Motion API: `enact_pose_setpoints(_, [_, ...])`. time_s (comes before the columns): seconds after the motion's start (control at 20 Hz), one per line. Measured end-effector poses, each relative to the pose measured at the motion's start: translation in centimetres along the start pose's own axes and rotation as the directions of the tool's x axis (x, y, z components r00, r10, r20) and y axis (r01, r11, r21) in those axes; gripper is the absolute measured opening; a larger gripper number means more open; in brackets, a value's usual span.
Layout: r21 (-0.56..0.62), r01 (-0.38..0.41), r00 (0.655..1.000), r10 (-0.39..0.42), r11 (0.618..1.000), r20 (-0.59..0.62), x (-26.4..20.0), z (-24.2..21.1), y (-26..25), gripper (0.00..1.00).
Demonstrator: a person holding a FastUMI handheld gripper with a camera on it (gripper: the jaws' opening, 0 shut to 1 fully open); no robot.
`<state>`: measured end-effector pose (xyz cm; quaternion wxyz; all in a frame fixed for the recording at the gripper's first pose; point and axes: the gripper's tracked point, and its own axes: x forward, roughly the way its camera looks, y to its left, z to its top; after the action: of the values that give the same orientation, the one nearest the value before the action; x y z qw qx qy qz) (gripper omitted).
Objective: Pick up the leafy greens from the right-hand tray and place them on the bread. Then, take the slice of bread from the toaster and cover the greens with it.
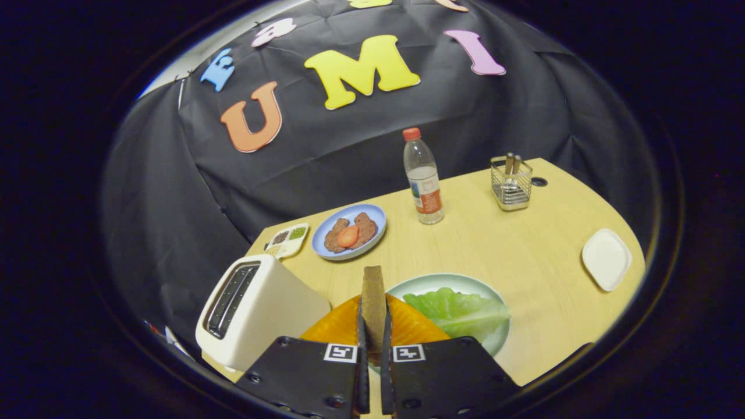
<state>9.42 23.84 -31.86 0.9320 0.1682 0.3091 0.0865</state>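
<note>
At bottom centre, jaws (373, 340) pinch the bread slice (373, 302) edge-on; it looks thinly held, so could tip before covering the greens (460, 313).

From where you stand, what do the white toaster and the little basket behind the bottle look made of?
The white toaster looks like smooth glossy plastic, judging by its soft sheen. The small square basket looks like shiny metal wire mesh. The gripper is shut on a brown bread slice, which looks matte and grainy.
</note>
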Motion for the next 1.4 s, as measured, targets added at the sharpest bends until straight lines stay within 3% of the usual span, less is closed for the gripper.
enact_pose_setpoints(0.25, [-0.016,-0.002,1.000,0.002,1.000,0.014,0.7,-0.5,-3.4,0.08])
enact_pose_setpoints(0.55, [-0.055,0.022,1.000,-0.022,0.998,-0.003,1.9,-1.8,-7.8,0.19])
enact_pose_setpoints(0.6, [-0.064,0.019,1.000,-0.020,0.998,-0.004,2.1,-1.8,-8.1,0.28])
enact_pose_setpoints(0.65, [-0.072,0.018,1.000,-0.018,0.997,-0.010,2.2,-1.9,-8.6,0.28])
enact_pose_setpoints(0.8, [-0.098,0.016,0.999,-0.019,0.995,-0.029,2.3,-2.1,-9.9,0.45])
enact_pose_setpoints(1.05, [-0.129,0.014,1.000,-0.014,0.991,-0.005,-0.5,-0.3,-12.1,0.74])
enact_pose_setpoints(1.25, [-0.161,0.055,0.995,-0.040,0.985,0.094,-6.0,4.5,-15.5,0.91])
enact_pose_setpoints(1.4, [-0.191,0.108,0.979,-0.071,0.976,0.190,-11.7,8.7,-18.8,0.96])
